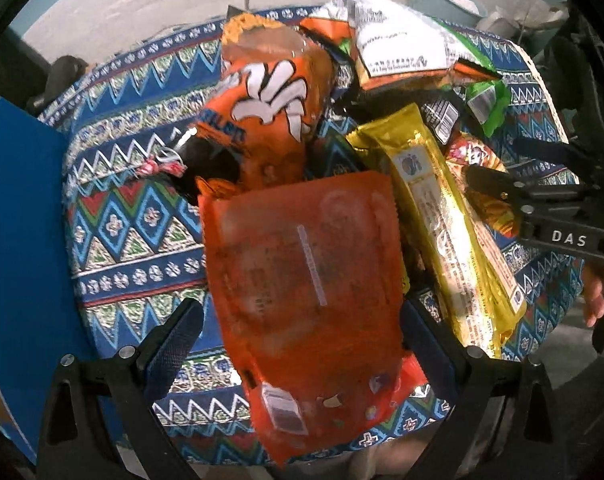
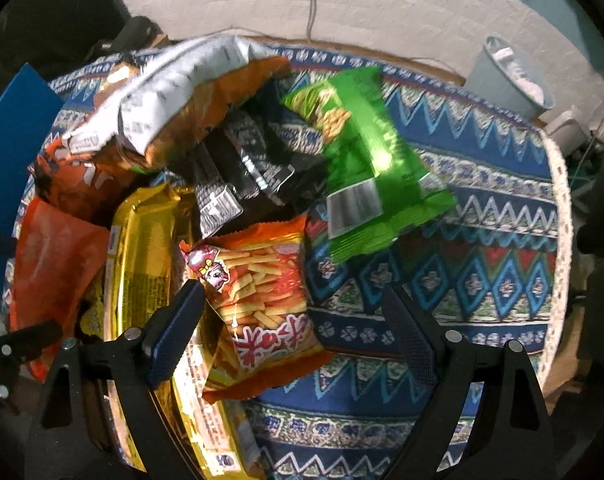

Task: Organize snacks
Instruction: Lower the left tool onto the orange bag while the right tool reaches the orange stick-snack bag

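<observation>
Orange packet between my left tongs, chip-stick bag between my right ones.

My left tongs (image 1: pixel 302 340) gape wide around the flat orange packet (image 1: pixel 302 264), its long axis running away from me; whether the pads touch it I cannot tell. My right tongs (image 2: pixel 297 320), equally open and empty, straddle the chip-stick bag (image 2: pixel 261 300) on the cloth-covered bench (image 2: pixel 482 280).

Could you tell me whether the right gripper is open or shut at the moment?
Open. The right gripper has its fingers spread wide apart over the orange stick-snack packet, gripping nothing.
</observation>
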A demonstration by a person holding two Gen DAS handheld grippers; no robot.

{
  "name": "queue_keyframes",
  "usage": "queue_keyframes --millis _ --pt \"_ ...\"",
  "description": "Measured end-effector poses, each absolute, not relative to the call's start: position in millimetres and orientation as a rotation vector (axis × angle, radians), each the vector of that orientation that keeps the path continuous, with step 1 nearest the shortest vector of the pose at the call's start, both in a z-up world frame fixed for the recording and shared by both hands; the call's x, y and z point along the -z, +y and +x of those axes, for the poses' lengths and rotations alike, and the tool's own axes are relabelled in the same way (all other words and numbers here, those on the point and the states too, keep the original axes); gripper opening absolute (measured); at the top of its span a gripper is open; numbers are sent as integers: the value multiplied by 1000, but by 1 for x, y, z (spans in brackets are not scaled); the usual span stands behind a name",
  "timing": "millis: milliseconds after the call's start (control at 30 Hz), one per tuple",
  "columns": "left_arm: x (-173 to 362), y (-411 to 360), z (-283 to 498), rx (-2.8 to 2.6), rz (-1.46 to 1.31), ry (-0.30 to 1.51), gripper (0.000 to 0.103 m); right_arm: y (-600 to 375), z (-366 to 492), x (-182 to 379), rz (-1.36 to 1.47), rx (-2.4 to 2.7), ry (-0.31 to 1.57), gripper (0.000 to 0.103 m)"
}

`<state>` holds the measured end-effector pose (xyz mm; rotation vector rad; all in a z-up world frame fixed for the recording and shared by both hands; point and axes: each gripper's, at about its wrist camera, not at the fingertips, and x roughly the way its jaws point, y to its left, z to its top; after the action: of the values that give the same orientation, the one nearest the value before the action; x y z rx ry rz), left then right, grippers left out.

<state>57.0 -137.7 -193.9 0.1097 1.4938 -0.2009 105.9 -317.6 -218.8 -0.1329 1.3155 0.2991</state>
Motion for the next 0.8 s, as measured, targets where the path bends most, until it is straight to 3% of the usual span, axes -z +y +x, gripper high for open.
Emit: queue_keyframes --millis 300,333,367,433,533,633,800 --pt "226 -121 71 260 -80 1562 100 -317 110 246 -140 -301 1385 80" --pt "228 -117 71 262 -113 1560 99 -319 111 246 -121 -299 1386 75" --pt "228 -114 71 266 -133 1555 96 -321 112 246 -108 -300 1392 70" --pt "230 -109 69 297 -173 1546 79 -323 113 248 -92 -294 1407 55" --pt "224 -111 66 326 -158 1528 65 -322 112 247 -124 -290 1402 48" --pt "214 -114 62 341 -119 1505 54 -319 110 243 -136 -285 1403 45" --pt "201 -106 58 351 -104 1490 45 -303 91 239 -173 -262 1380 45"
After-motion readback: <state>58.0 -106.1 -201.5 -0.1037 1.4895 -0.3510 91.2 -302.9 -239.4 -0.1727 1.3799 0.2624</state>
